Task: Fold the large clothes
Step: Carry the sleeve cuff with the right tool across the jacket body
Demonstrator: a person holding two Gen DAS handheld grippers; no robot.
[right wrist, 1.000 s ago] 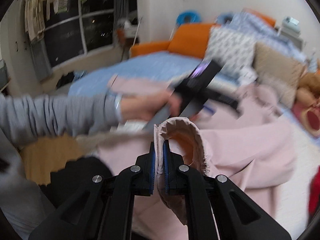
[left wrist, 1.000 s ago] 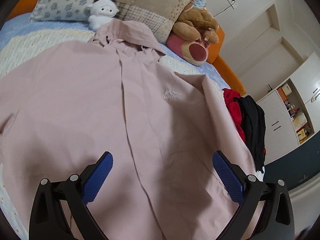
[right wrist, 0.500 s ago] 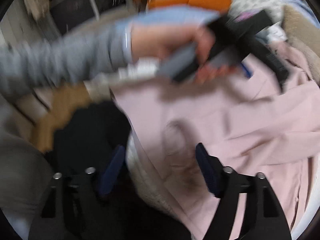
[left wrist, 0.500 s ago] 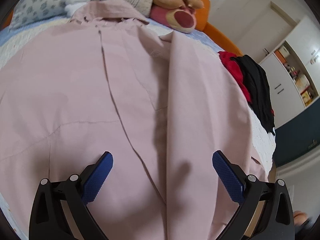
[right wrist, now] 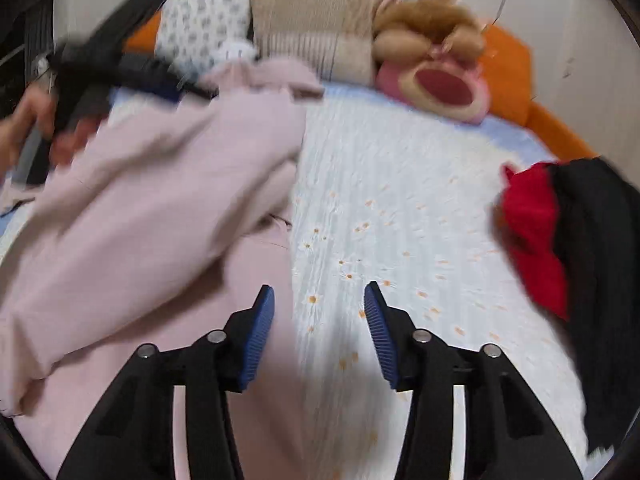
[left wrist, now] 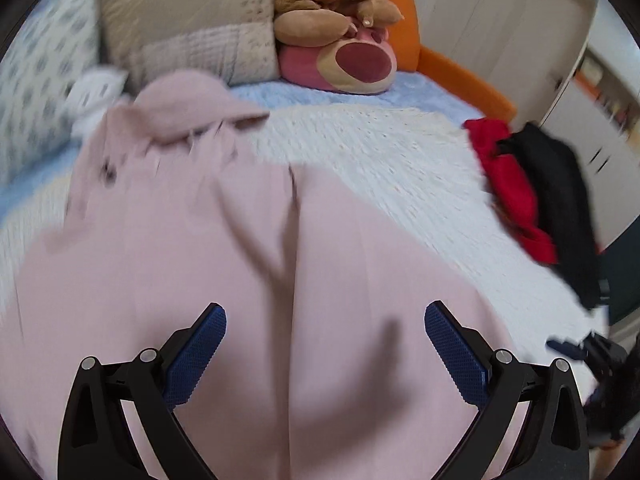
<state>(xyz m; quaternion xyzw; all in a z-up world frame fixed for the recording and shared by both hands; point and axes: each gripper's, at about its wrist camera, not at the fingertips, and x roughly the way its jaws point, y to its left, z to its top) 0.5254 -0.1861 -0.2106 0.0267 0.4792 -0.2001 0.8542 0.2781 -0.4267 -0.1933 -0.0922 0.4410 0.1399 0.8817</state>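
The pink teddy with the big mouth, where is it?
The pink plush bear lies at the head of the bed in both wrist views, right of the beige pillow, under a brown plush toy and against the orange bed frame.

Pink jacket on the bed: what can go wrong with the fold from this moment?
1. The right gripper is closing with only the pink jacket's edge beside its left pad; it may pinch the white bedspread too.
2. The folded-over sleeve lies loose and bunched; a tug might undo it.
3. The red garment and black garment lie nearby; a sweep could drag them.
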